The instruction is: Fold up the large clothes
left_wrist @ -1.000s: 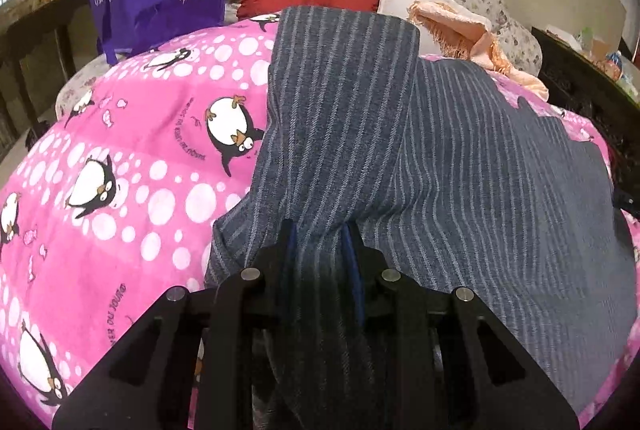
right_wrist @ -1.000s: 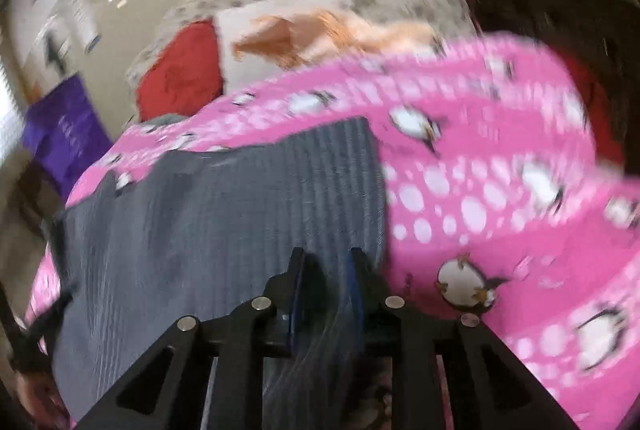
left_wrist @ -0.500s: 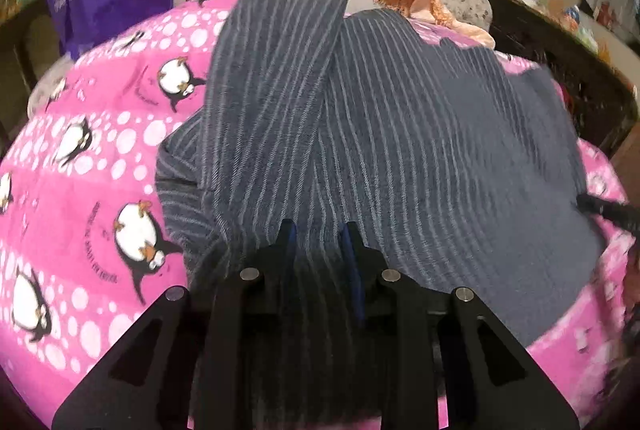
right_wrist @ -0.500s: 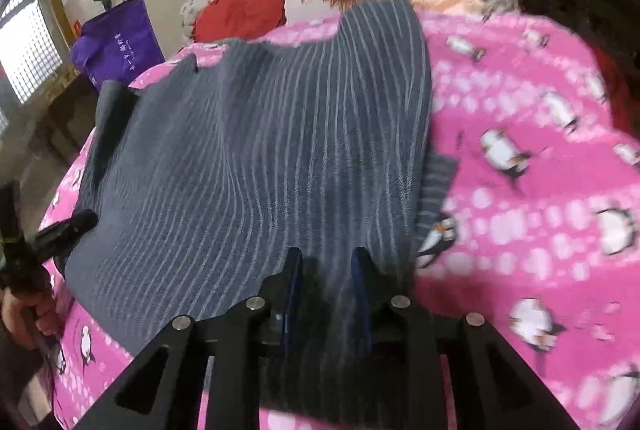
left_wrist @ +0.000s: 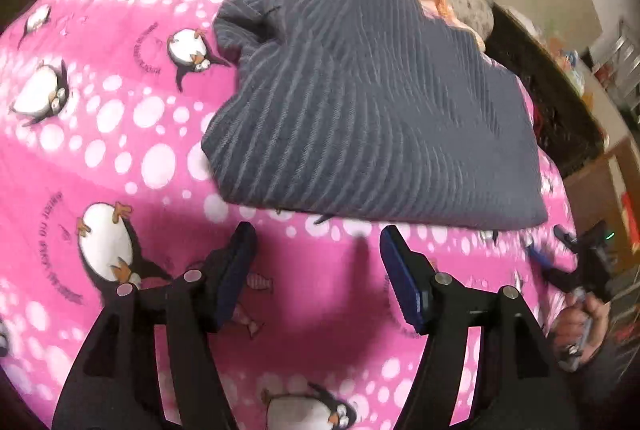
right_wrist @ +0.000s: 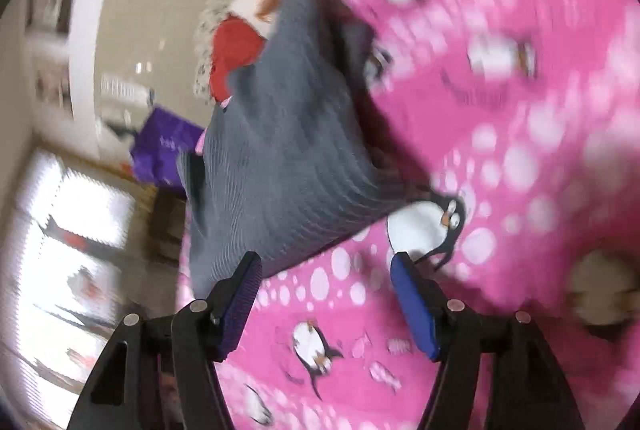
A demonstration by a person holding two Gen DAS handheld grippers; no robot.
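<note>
A dark grey striped garment point(left_wrist: 372, 110) lies folded on the pink penguin blanket point(left_wrist: 120, 150), with a bunched sleeve at its far left. My left gripper point(left_wrist: 316, 236) is open and empty, just short of the garment's near folded edge. In the right wrist view, which is tilted and blurred, the same garment point(right_wrist: 288, 158) lies ahead, and my right gripper point(right_wrist: 326, 260) is open and empty at its near corner. The right gripper also shows at the right edge of the left wrist view point(left_wrist: 560, 254), held by a hand.
Red point(right_wrist: 234, 54), white and peach cushions lie at the far end of the bed. A purple bag point(right_wrist: 164, 146) stands beyond the bed's left side. A dark bed frame point(left_wrist: 552, 86) and a cluttered shelf run along the right.
Both grippers were shut on the garment's edge and have let go and opened. The garment now lies folded over on the blanket. Both grippers have pulled back towards me; the right one has tilted.
</note>
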